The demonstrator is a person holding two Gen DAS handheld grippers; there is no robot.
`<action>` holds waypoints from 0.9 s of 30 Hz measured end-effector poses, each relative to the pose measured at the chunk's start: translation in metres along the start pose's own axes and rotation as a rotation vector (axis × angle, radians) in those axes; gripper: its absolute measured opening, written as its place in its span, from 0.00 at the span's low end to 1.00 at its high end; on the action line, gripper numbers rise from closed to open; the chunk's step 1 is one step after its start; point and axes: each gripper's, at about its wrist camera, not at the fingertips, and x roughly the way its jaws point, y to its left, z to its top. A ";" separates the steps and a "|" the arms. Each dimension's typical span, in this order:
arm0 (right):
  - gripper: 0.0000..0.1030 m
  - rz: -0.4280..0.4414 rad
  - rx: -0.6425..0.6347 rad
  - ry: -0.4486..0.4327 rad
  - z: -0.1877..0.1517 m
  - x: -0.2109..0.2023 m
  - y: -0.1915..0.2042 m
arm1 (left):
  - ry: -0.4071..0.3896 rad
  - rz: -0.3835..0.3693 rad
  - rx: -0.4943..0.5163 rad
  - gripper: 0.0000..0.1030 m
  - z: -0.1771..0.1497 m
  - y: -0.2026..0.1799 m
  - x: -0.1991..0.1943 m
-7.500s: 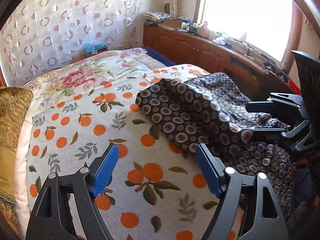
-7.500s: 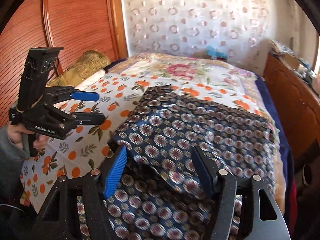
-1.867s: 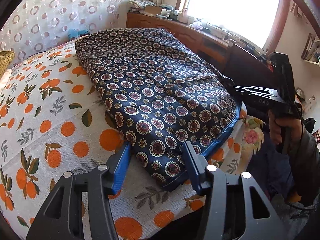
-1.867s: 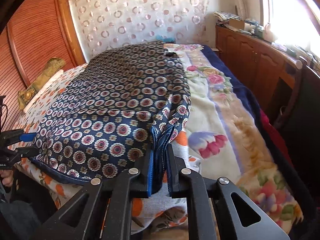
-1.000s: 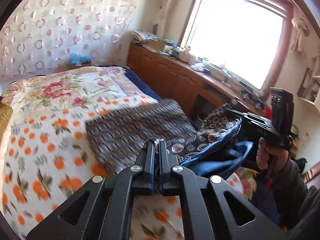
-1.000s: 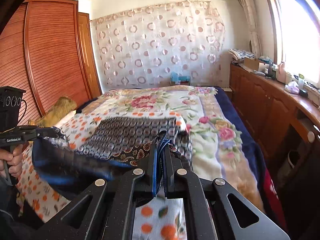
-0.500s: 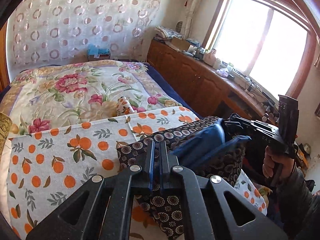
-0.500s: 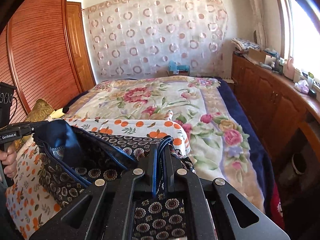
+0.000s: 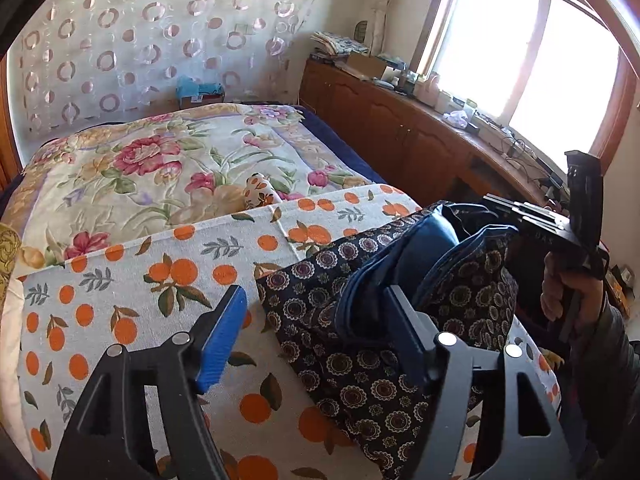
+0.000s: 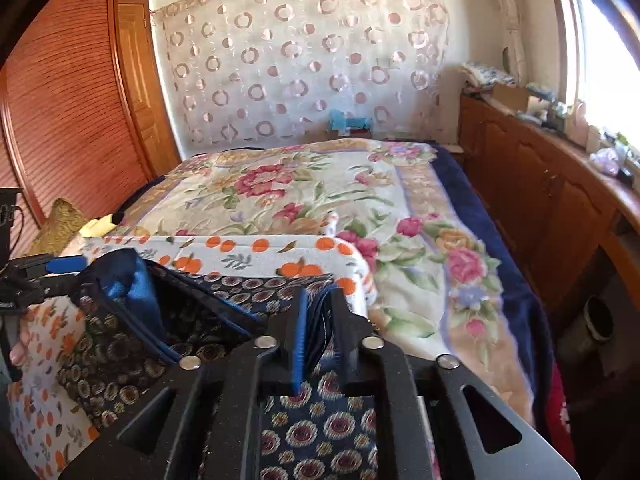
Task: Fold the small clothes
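Observation:
The dark navy patterned garment (image 9: 360,340) with a plain blue lining lies bunched on the orange-print sheet (image 9: 132,280) at the near edge of the bed. My left gripper (image 9: 316,328) is open, its right finger against the garment's folded edge, holding nothing. My right gripper (image 10: 318,320) is shut on the garment's blue-lined edge (image 10: 320,320); the garment (image 10: 120,340) sags to its left. The right gripper also shows in the left wrist view (image 9: 516,216), the left gripper in the right wrist view (image 10: 60,268).
A floral bedspread (image 9: 160,168) covers the far half of the bed. A wooden cabinet (image 9: 400,136) with clutter runs along the right under the window. A golden pillow (image 10: 60,224) lies at the left by the wooden wardrobe (image 10: 60,100).
My left gripper has opened and let go of the garment edge, which has dropped onto the sheet. My right gripper stays shut on its edge.

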 end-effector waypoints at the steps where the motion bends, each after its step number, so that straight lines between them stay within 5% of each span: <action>1: 0.25 -0.011 0.000 -0.006 0.002 -0.003 0.000 | 0.005 0.000 -0.001 0.69 -0.001 0.000 0.001; 3: 0.34 -0.016 0.002 -0.018 0.004 -0.008 -0.002 | 0.017 0.000 0.002 0.69 -0.005 -0.001 0.004; 7: 0.35 -0.030 0.005 -0.054 0.003 -0.027 -0.006 | 0.029 -0.004 -0.003 0.69 -0.013 -0.003 0.004; 13: 0.46 -0.035 0.038 -0.087 -0.020 -0.056 -0.015 | -0.033 -0.005 -0.023 0.69 -0.013 0.002 -0.014; 17: 0.49 0.017 0.034 -0.031 -0.037 -0.053 -0.013 | -0.064 -0.006 -0.005 0.76 -0.010 0.002 -0.023; 27: 0.50 0.070 -0.019 0.062 -0.035 -0.015 -0.002 | 0.049 -0.041 0.021 0.76 -0.006 -0.006 0.025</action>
